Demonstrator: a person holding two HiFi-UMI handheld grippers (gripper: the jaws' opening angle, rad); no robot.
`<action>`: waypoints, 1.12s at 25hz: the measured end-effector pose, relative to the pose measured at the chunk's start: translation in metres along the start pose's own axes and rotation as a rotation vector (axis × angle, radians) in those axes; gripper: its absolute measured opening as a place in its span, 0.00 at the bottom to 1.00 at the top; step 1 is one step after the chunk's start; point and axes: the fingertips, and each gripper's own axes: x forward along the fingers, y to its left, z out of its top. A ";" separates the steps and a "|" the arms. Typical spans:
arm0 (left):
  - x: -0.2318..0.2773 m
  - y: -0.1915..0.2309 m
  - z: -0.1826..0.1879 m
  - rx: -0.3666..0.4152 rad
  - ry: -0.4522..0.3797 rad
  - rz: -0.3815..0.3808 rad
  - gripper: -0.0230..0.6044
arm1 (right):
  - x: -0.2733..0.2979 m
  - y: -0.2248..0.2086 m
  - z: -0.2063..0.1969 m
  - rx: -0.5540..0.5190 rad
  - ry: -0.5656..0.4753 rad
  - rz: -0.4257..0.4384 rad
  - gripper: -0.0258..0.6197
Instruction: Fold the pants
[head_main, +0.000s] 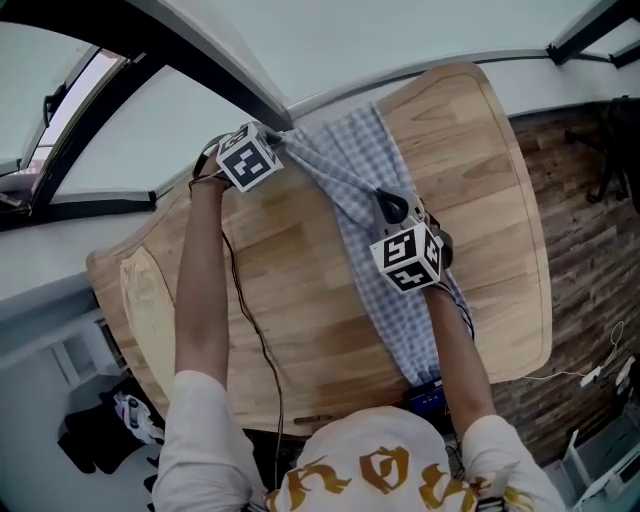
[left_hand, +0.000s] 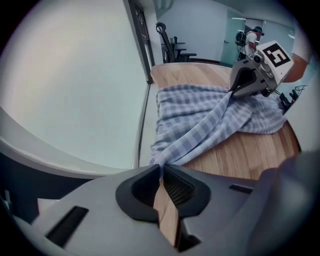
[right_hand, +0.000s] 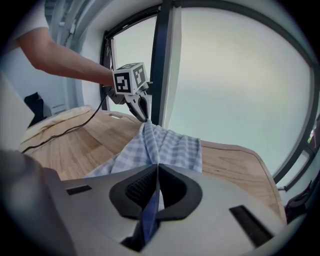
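A person leans over a wooden table (head_main: 300, 320) where blue-checked pants (head_main: 405, 310) lie in a long strip. The right gripper (head_main: 392, 206) pinches a fold at mid-length, jaws clamped on the cloth. Beyond, at the table's far edge, the left gripper (head_main: 284, 136) grips the pants' end, jaws likewise closed on fabric.

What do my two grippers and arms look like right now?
Both the left gripper and right gripper have grey bodies with black ribbed pads. Each carries a white cube printed with black square markers. A thin black cable trails from the left one. The person wears a white short-sleeved shirt with gold print.
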 end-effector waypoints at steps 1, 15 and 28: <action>-0.005 0.004 0.005 -0.012 -0.023 0.008 0.12 | -0.002 -0.001 0.003 0.018 -0.012 0.006 0.08; -0.020 0.054 0.132 0.072 -0.120 0.146 0.12 | -0.039 -0.065 0.007 0.192 -0.081 -0.136 0.08; -0.007 0.063 0.096 -0.323 -0.281 0.193 0.37 | -0.024 -0.088 -0.050 0.187 0.073 -0.181 0.24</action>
